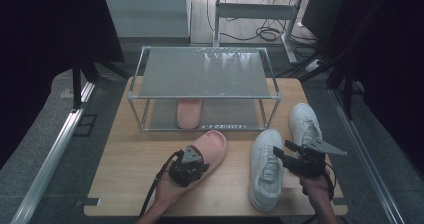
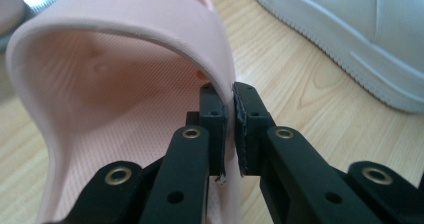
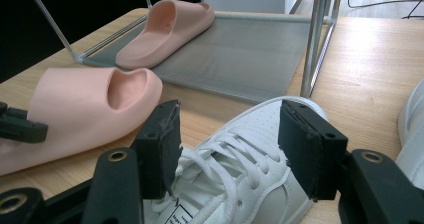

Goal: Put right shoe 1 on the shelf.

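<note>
A pink slide (image 1: 214, 143) lies on the wooden table (image 1: 125, 159) in front of the rack. My left gripper (image 1: 199, 156) is shut on the side edge of its strap; in the left gripper view the two pads (image 2: 216, 119) pinch the strap wall of the slide (image 2: 100, 84) between them. A white sneaker (image 1: 265, 179) lies to the right, toe toward the rack. My right gripper (image 1: 281, 149) hovers open above its laces (image 3: 220, 169), jaws spread wide with nothing pressed between them (image 3: 227, 134).
A two-shelf metal rack (image 1: 134, 96) stands at the back of the table, with the second pink slide (image 1: 190, 115) on its lower shelf. Another white sneaker (image 1: 304, 121) lies by the right edge. Bare wood shows at the table's left.
</note>
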`<action>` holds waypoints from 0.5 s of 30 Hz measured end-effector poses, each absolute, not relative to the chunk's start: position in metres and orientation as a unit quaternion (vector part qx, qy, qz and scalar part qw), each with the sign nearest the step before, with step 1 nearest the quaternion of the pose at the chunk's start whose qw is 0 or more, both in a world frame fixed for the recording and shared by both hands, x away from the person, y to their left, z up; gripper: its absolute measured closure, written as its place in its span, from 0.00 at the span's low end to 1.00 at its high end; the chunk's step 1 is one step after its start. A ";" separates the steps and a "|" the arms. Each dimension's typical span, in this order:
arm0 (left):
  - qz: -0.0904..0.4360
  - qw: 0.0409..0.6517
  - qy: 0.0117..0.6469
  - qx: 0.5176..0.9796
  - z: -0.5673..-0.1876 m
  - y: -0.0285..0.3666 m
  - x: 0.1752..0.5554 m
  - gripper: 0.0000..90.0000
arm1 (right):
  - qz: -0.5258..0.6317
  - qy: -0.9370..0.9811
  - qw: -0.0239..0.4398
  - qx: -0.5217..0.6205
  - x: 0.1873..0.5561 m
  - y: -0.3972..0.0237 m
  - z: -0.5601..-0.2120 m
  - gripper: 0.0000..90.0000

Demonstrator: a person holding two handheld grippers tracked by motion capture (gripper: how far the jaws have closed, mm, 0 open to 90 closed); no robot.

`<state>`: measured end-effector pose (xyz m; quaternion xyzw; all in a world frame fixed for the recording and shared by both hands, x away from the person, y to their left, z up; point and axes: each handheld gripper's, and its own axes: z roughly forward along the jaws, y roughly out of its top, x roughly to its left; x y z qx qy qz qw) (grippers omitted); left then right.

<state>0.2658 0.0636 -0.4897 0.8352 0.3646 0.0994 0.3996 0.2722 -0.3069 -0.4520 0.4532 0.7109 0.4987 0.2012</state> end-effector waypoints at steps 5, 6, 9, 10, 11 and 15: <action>0.107 0.408 0.360 0.832 -0.482 0.054 0.274 0.94 | 0.499 0.711 0.201 0.453 0.272 -0.307 -0.452 0.47; 0.109 0.410 0.361 0.831 -0.481 0.051 0.276 0.94 | 0.499 0.711 0.201 0.453 0.272 -0.307 -0.452 0.47; 0.118 0.413 0.363 0.827 -0.480 0.045 0.285 0.93 | 0.499 0.711 0.201 0.453 0.272 -0.307 -0.452 0.47; 0.121 0.412 0.364 0.826 -0.480 0.043 0.288 0.93 | 0.499 0.711 0.201 0.453 0.272 -0.307 -0.452 0.47; 0.123 0.412 0.367 0.825 -0.480 0.041 0.291 0.93 | 0.499 0.711 0.201 0.453 0.272 -0.307 -0.452 0.47; 0.138 0.415 0.376 0.817 -0.480 0.031 0.303 0.93 | 0.499 0.711 0.200 0.453 0.273 -0.307 -0.453 0.47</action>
